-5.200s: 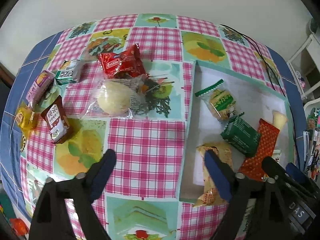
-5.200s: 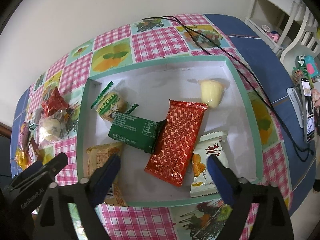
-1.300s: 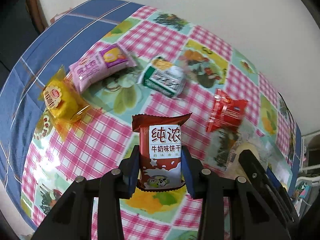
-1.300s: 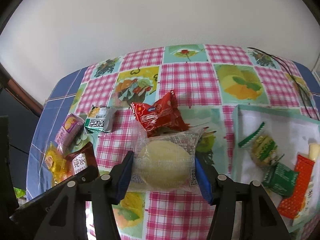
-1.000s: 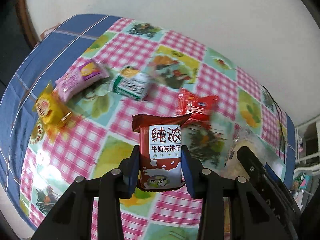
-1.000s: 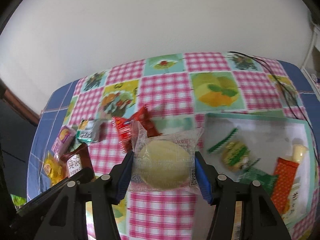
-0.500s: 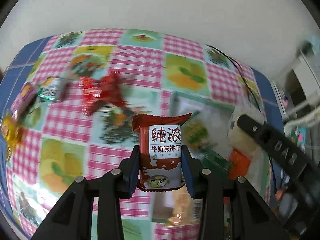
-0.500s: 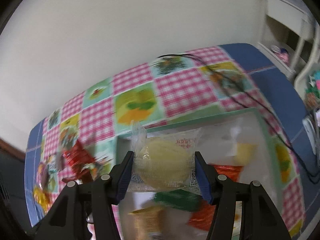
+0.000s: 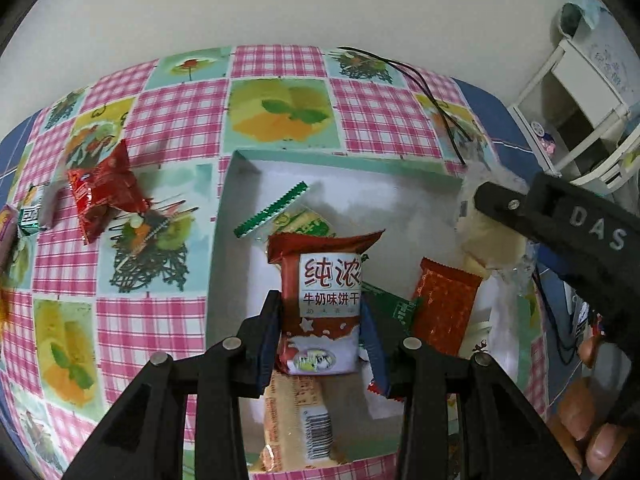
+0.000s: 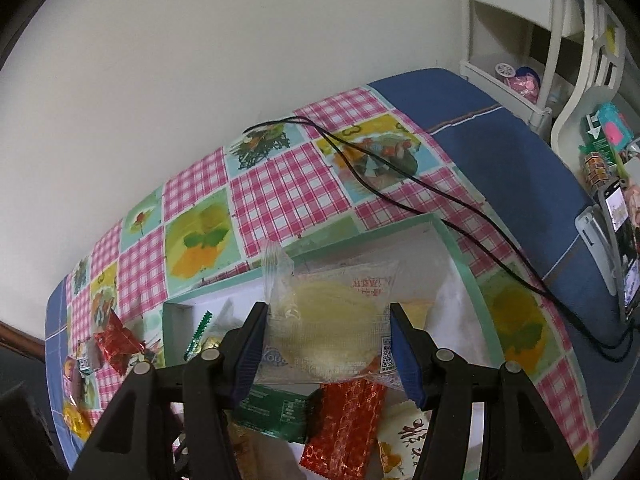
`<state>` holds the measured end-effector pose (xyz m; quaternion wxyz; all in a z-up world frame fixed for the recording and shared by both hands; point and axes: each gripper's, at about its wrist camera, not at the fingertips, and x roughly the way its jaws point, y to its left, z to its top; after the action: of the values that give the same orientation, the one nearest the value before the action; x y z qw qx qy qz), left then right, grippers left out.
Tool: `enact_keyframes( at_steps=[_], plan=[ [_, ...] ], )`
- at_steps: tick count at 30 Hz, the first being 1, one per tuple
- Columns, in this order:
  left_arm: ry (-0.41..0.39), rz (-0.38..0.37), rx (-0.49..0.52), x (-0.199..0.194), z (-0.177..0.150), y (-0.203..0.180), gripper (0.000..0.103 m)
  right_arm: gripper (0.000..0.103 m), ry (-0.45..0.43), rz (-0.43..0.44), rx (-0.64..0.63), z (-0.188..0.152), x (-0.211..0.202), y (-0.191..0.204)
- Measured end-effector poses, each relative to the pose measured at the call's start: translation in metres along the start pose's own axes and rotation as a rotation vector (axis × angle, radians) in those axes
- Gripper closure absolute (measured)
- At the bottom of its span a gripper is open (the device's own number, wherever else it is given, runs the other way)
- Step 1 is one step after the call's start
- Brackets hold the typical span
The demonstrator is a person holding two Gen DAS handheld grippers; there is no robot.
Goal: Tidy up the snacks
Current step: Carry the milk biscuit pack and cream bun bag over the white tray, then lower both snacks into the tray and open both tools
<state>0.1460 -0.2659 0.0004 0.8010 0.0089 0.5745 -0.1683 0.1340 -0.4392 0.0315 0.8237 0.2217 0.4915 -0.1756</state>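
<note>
both hand-held grippers hold snacks above the box (image 9: 224, 216)

Black left gripper (image 9: 320, 344), blue-padded jaws, silver screws, "DAS" marking.

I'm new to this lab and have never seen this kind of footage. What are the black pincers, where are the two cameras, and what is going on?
No robot here: a person holds a two-finger gripper in each hand, and each carries a fisheye camera looking along its fingers.

The left-hand view shows the left gripper shut on a red milk biscuit packet. The right-hand view shows the right gripper shut on a clear-wrapped yellow cake. Both hang over a shallow white box with a green rim, which already holds a green packet, an orange-red packet and others.

On the checked tablecloth outside the box, a red wrapper and a few small snacks remain.
</note>
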Motion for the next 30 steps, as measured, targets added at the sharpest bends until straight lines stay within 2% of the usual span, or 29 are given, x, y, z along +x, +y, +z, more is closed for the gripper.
enact_keyframes(
  at_steps=[9, 13, 16, 19, 22, 25, 30],
  plan=[
    [-0.003, -0.024, -0.014, 0.0, 0.001, 0.003, 0.062, 0.038, 0.036, -0.004, -0.026, -0.005, 0.012, 0.007],
    [0.001, -0.015, -0.045, 0.0, 0.002, 0.012, 0.047, 0.035, 0.053, -0.008, -0.032, -0.005, 0.016, 0.008],
    [0.007, -0.011, -0.073, 0.0, 0.003, 0.019, 0.045, 0.034, 0.056, -0.008, -0.033, -0.005, 0.017, 0.009],
    [0.008, 0.007, -0.105, -0.001, 0.003, 0.028, 0.037, 0.033, 0.058, -0.013, -0.036, -0.005, 0.016, 0.009],
    [0.009, 0.033, -0.153, -0.003, 0.004, 0.04, 0.03, 0.028, 0.065, -0.023, -0.048, -0.005, 0.018, 0.01],
    [0.003, 0.082, -0.211, -0.006, 0.004, 0.056, 0.029, 0.024, 0.076, -0.033, -0.063, -0.006, 0.02, 0.012],
    [-0.013, 0.134, -0.299, -0.011, 0.004, 0.082, 0.028, 0.023, 0.09, -0.031, -0.082, -0.008, 0.022, 0.017]
  ],
)
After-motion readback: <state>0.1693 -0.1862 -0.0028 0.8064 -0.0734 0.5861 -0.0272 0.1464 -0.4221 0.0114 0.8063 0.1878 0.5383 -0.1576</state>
